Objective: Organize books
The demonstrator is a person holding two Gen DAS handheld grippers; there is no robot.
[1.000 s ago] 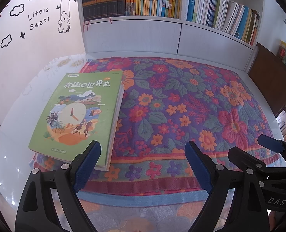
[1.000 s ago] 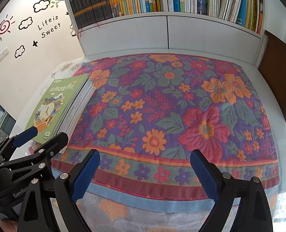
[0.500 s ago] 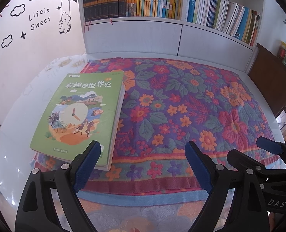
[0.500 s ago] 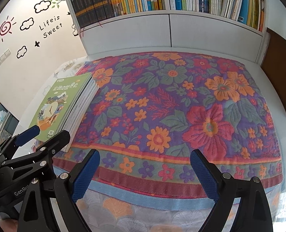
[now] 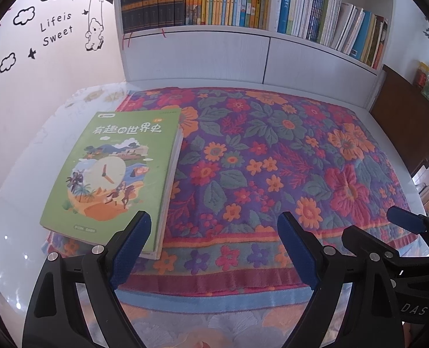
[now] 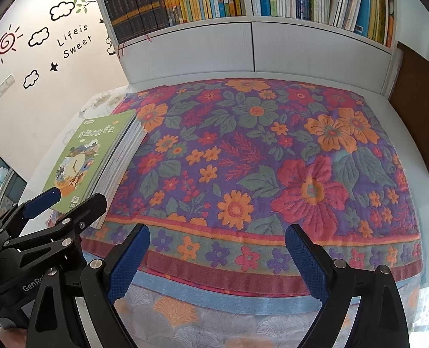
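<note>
**Books stacked at the left edge, both grippers empty**

White desk surface [image 5: 26, 174] under a wall bookshelf [image 6: 243, 3], covered with a floral quilt [image 6: 257, 159]. I hold both tools low at the near edge of the desk. My left gripper [image 5: 214, 249] has its jaws spread wide and grips nothing; my right gripper [image 6: 217, 258] stands the same, wide and empty. The stack of books [image 6: 121, 156], green-covered volume [image 5: 113, 171] on top, lies flat on the quilt's left side, edges roughly squared, its near corner just ahead of my left gripper.

Judgement: this layout fits either books gathered into a finished pile or a pile waiting for transfer to the shelf. The frames do not settle which, so no specific move is prescribed
</note>
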